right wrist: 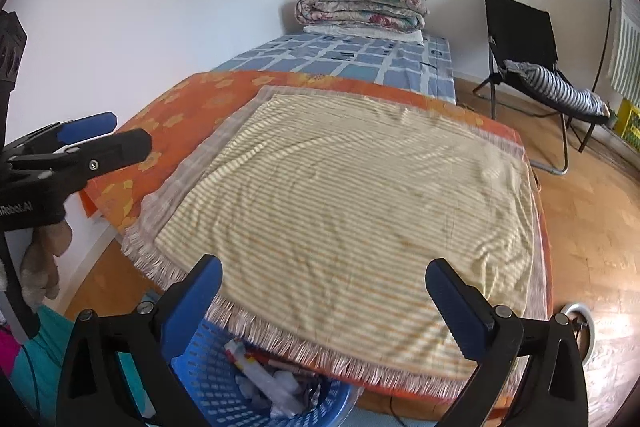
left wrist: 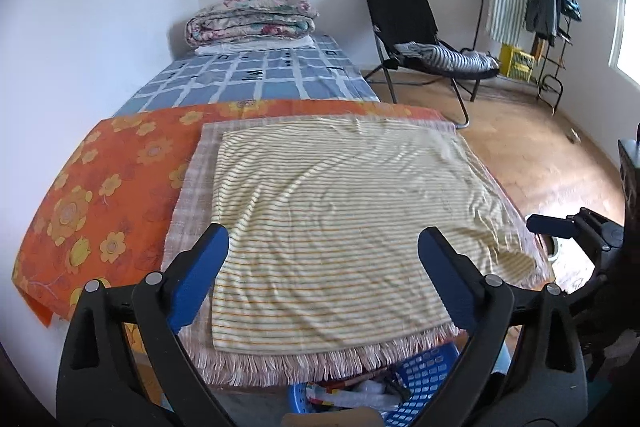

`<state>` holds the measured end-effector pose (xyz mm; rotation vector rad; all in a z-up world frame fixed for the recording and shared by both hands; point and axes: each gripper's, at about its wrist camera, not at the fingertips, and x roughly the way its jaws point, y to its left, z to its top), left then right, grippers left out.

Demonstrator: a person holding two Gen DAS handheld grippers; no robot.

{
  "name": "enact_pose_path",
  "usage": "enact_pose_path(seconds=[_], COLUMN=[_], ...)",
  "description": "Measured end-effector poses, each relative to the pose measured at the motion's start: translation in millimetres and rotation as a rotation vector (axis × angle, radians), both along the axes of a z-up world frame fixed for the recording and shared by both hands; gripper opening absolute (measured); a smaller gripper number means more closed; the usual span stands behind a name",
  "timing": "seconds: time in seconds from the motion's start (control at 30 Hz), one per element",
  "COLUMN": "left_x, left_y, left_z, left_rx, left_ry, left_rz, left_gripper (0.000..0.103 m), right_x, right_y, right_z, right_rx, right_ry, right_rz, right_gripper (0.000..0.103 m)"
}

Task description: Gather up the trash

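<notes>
Above the striped cloth (left wrist: 340,207), both tools (left wrist: 322,283) (right wrist: 324,303) gape wide, empty.

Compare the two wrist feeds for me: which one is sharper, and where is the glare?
Left wrist: sharp striped cloth, blown-out window at right edge, fisheye bending the bed. Right wrist: the striped cloth is smeared by motion blur; sunlight glare on the wood floor at lower right; blue basket with trash is readable.
</notes>
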<state>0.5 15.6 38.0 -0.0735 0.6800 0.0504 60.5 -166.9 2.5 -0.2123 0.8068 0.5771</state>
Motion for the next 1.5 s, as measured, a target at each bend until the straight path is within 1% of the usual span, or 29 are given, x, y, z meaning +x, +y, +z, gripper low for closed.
enact_pose_path(seconds=[0.1,0.2,0.27,0.4,0.5,0.63,0.97,1.5], left_x=[6,10,16,24,29,31,29,27], left_y=[6,8,9,12,14,16,16,18], left_z=[0,-3,-6,-9,-14,-16,-14,-10], left_rx=[-0.011,0.018,0.034,0.034,0.039,0.032,0.026,0.032], left_ry=[-0.003,-0.010,0.000,0.008,0.030,0.035,0.026,0.018], left_rz=[0.010,0.030,0.036,0.057,0.074,0.085,0.093,0.098], left_gripper=[0.097,0.097,0.097,0.098,0.098,0.098,0.098,0.100], right_x=[10,22,31,44,52,62,64,61], right_y=[3,3,2,-3,-10,-13,-19,-16], right_z=[-3,-10,-14,-16,-15,-14,-10,-10], right_rx=[0.003,0.023,0.038,0.078,0.118,0.127,0.140,0.133], right_ry=[-0.009,-0.010,0.001,0.009,0.019,0.017,-0.001,-0.026], right_rz=[0.005,-0.013,-0.022,-0.057,-0.089,-0.117,-0.153,-0.146], right_gripper=[0.103,0.103,0.103,0.103,0.103,0.103,0.103,0.103])
